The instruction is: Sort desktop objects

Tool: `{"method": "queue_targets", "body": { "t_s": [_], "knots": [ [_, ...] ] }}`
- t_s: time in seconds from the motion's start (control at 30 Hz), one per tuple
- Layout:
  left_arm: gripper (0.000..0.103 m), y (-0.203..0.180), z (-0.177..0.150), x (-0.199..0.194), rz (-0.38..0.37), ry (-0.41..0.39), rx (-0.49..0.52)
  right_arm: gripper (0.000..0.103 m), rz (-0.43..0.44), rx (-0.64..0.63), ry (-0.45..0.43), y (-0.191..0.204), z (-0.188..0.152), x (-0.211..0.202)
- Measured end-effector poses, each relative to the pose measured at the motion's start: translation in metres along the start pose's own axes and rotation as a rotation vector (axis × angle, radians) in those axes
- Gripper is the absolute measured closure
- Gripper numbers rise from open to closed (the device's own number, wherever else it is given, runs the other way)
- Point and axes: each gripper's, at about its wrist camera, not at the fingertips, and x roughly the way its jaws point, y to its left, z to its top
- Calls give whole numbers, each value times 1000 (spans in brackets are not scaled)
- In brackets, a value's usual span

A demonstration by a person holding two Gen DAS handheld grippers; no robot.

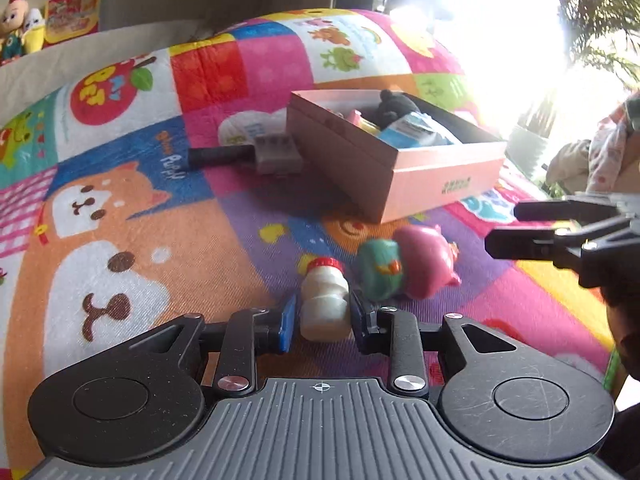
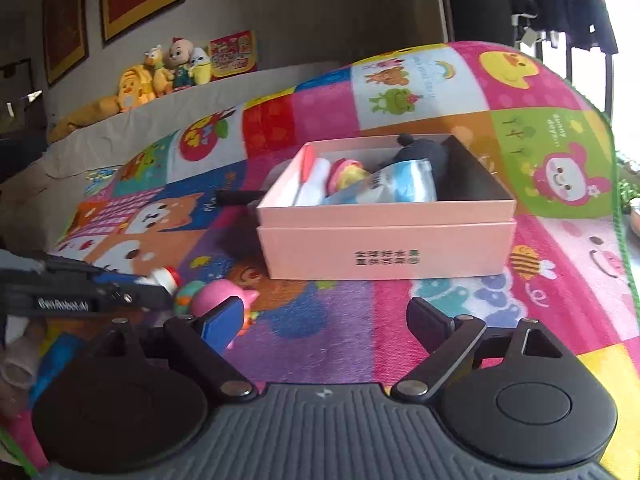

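Observation:
My left gripper (image 1: 324,322) is shut on a small white bottle with a red cap (image 1: 324,292), which lies on the colourful play mat (image 1: 132,216); in the right wrist view the left gripper (image 2: 154,285) and bottle (image 2: 166,277) show at the left edge. Just beyond lie a green toy (image 1: 379,274) and a pink pig toy (image 1: 424,262), touching each other. The right gripper (image 2: 328,320) stands open with nothing between its fingers, near the pink pig toy (image 2: 218,298); it also shows in the left wrist view as the right gripper (image 1: 516,227). A pink box (image 2: 320,248) sits further back.
The pink box (image 1: 348,160) holds a dark plush, a blue-white pouch and a few small toys. A black-handled grey tool (image 1: 256,154) lies against its left side. Plush toys (image 2: 168,66) line a ledge behind the mat. A person's fingers (image 2: 18,364) show at the left.

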Motion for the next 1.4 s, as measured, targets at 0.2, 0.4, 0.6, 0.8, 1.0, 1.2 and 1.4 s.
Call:
{"method": "queue_targets", "body": {
  "t_s": [0.2,0.4,0.6,0.8,1.0,1.2,1.4],
  "knots": [
    [33,12,-3,-3,72,-11,-69,10,42,-98,11,29,7,-2],
    [11,20,-3,-6,69,-18,-114,0,-89,-144,79,31,16,16],
    [8,21,-1,-6,136,1,-40,0,32,-179,151,47,16,30],
    [7,43,-4,-18,255,10,-11,0,-114,-232,143,44,11,37],
    [7,47,-2,-24,53,14,-114,0,-142,-185,170,24,-4,30],
    [14,14,7,-9,-34,20,1,0,-151,-138,163,14,-12,21],
    [33,2,3,-6,-62,22,18,0,-148,-136,155,14,-14,20]
  ]
}}
